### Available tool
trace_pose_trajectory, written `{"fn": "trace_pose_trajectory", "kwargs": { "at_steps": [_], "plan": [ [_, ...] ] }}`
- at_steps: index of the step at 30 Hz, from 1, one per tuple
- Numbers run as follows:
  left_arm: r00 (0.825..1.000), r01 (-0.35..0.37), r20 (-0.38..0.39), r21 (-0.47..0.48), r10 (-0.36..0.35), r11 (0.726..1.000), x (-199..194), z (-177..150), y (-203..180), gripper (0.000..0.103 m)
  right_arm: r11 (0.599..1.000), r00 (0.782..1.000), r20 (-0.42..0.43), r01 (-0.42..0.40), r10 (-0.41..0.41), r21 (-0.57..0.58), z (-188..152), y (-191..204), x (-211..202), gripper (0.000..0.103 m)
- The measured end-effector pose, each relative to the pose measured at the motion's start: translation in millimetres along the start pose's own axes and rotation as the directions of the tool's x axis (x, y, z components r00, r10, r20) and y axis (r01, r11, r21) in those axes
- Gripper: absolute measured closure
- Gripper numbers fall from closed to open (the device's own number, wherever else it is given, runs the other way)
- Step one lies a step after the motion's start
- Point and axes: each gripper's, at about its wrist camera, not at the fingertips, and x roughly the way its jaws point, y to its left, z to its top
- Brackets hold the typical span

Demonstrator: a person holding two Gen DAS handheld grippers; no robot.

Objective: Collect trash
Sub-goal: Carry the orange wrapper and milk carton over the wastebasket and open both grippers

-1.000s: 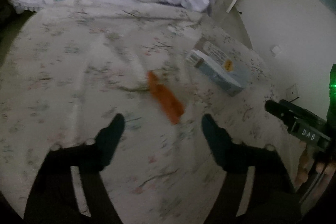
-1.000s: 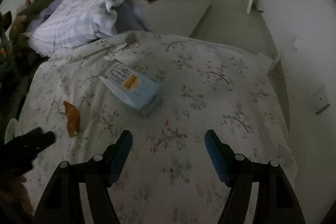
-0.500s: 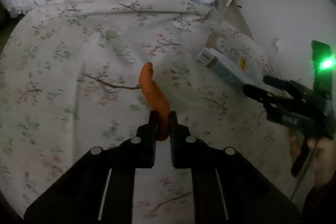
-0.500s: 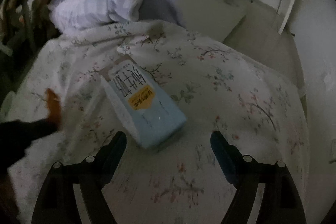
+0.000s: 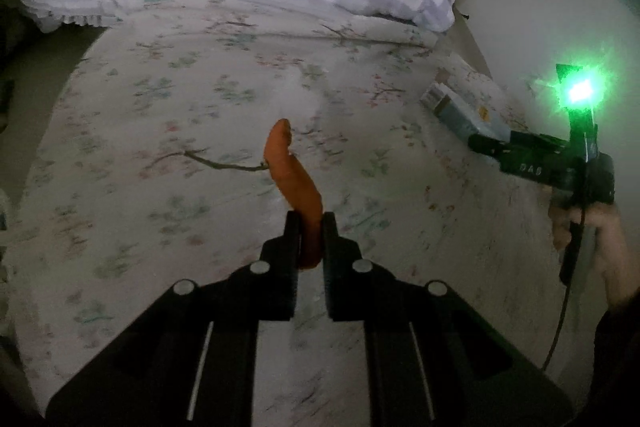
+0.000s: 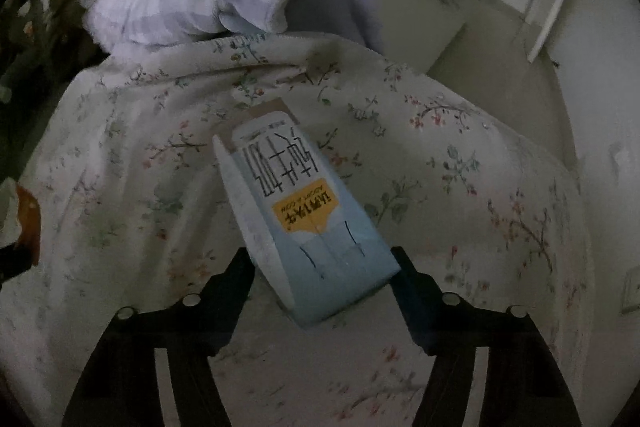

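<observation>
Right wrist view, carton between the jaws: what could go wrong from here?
The right gripper is closing on the light blue carton at its near end only, and the carton lies askew, so it may twist out or crumple. The left gripper pinches just the lower end of the orange wrapper; the limp piece might slip free.

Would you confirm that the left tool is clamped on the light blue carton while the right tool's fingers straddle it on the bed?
Not quite: the left tool is clamped on the orange wrapper, as the left wrist view shows. The rest holds: the right tool straddles the light blue carton on the bed, its jaws closing.
</observation>
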Motion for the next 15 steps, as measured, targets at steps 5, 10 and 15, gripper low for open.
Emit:
{"fn": "trace_pose_trajectory", "kwargs": {
  "at_steps": [5,10,15],
  "plan": [
    [1.000,-0.013,0.019,-0.033,0.014,0.999,-27,-7,30,0.092,1.000,1.000,-0.005,0.011,-0.011,-0.010,-3,28,-30,0.038],
    [0.998,-0.013,0.056,-0.082,0.017,0.997,-62,-14,65,0.092,1.000,1.000,0.016,-0.006,0.006,-0.029,-1,68,-65,0.038],
    [0.995,-0.013,0.096,-0.114,0.024,0.993,-95,-21,96,0.092,0.998,1.000,0.020,-0.017,0.018,-0.065,0,126,-95,0.038]
  ]
}}
